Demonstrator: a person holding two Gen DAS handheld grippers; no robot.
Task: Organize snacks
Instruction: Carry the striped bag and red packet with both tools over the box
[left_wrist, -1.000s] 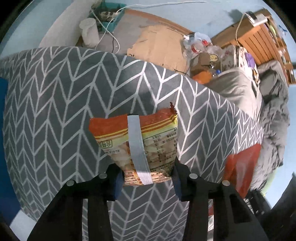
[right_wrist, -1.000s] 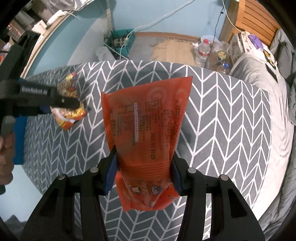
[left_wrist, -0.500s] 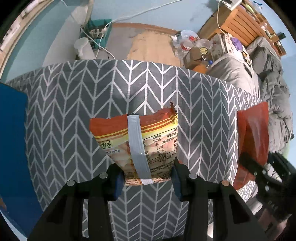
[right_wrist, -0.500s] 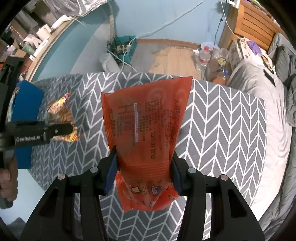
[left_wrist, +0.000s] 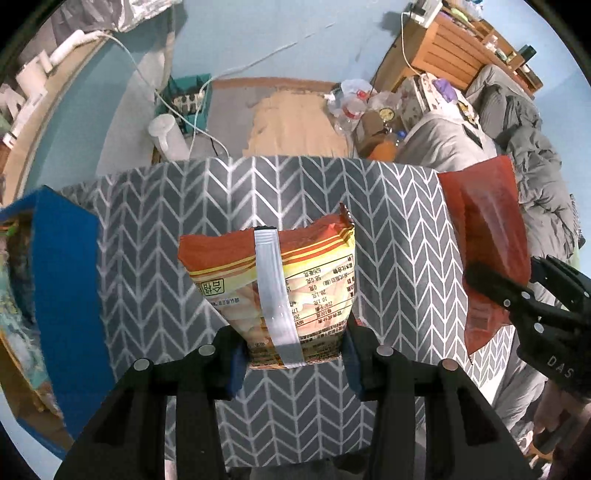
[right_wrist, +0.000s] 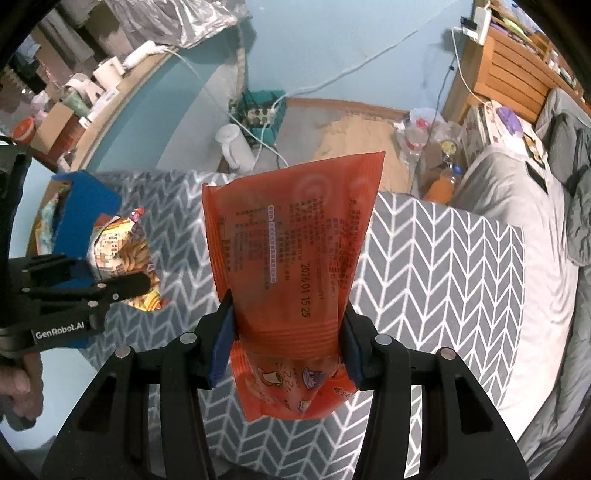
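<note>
We have lifted both packets clear of the table (left_wrist: 388, 206): left gripper (left_wrist: 293, 363) clenches the yellow packet (left_wrist: 314, 280), right gripper (right_wrist: 286, 341) the orange packet (right_wrist: 291, 236). The blue box (left_wrist: 66, 295), probably their destination, has come into view.

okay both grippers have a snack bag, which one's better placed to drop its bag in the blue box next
Left, probably. The left gripper, shut on the yellow-orange bag, sits beside the blue box; the right gripper with the red bag is farther away.

right gripper (right_wrist: 286, 339): clamped on orange packet (right_wrist: 291, 258), held upright | left gripper (right_wrist: 122, 286): gripping yellow snack bag (right_wrist: 118, 251) beside blue box (right_wrist: 88, 199) | below: grey chevron tablecloth (right_wrist: 443, 266)
</note>
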